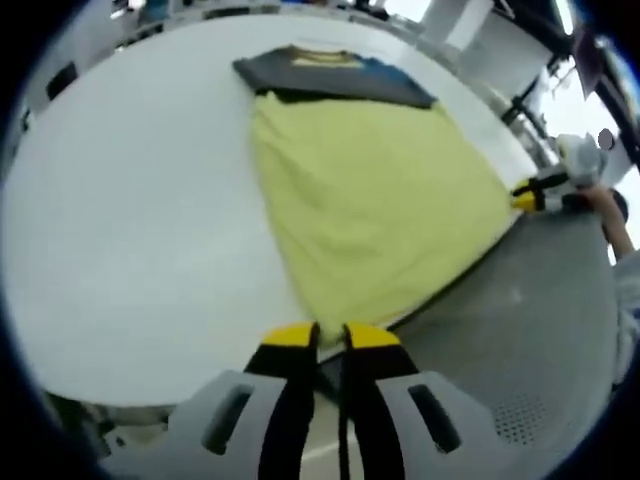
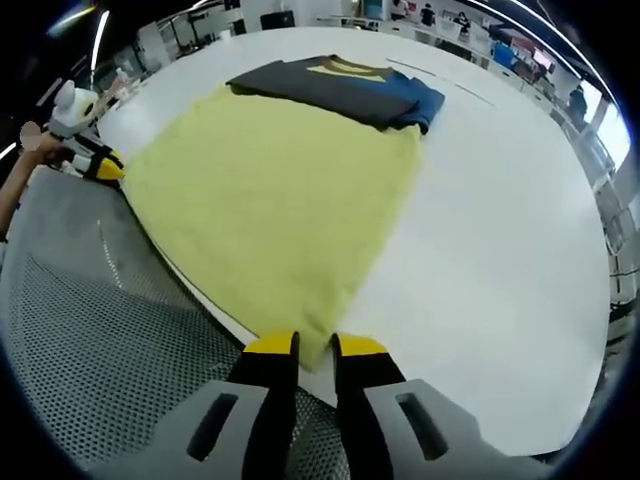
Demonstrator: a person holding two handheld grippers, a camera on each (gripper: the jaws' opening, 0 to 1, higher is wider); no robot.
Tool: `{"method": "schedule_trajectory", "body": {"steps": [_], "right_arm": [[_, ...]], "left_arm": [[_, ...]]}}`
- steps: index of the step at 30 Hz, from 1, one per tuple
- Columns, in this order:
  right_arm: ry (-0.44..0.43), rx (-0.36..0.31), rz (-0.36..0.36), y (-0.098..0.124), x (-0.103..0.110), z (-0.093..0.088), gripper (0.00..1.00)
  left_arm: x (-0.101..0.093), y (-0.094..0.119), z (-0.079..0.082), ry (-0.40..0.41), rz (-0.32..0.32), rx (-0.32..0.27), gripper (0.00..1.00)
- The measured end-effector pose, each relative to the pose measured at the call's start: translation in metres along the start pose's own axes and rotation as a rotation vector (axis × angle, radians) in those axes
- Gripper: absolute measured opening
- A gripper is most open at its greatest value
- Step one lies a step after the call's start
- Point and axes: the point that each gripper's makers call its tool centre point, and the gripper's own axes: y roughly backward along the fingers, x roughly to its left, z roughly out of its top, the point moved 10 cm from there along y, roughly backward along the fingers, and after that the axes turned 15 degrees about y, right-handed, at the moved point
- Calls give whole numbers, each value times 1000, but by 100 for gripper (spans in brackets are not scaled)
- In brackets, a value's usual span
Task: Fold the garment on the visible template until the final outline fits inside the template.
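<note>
Bare white table (image 1: 130,230) lies open on one side of the yellow garment (image 1: 370,200); a folded dark shirt (image 1: 335,75) occupies its far end.

The room is bright and evenly lit from overhead, and the white worktop (image 1: 130,230) glows almost blown out, with a soft sheen in both views. Daylight flares through windows (image 1: 575,95) at the far edge of the left gripper view. Shadows are faint and thin. Both views are slightly soft overall, and the fisheye bends the worktop's edge into a curve, smearing detail toward the borders.
</note>
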Motion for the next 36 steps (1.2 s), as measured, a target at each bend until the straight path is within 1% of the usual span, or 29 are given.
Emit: {"method": "schedule_trajectory", "body": {"steps": [6,10,17,18,19,22,25,27,31,33,36], "right_arm": [[-2,13,3,1,1,0,11],[-24,26,7,1,2,-1,9],[-42,26,8,1,1,-1,9],[-77,32,11,1,1,0,8],[-93,37,14,0,2,0,7],[-81,39,27,-1,4,2,4],[-77,40,22,-1,4,1,3],[-81,36,19,-1,5,1,3],[-56,40,15,-1,6,2,3],[-38,39,13,-1,6,2,3],[-29,38,12,-1,6,2,3]], "left_arm": [[1,-1,0,6,1,-7,4],[1,-2,0,10,2,0,3],[2,-3,0,28,1,-2,0],[1,-2,0,30,2,-2,0],[1,-3,0,32,2,-2,0],[0,-3,0,27,-1,1,0],[1,-3,1,38,-5,9,0],[0,-3,2,25,-3,18,0],[0,-3,3,15,1,23,0],[0,-3,2,20,-4,12,0],[2,-3,0,61,-25,-10,0]]}}
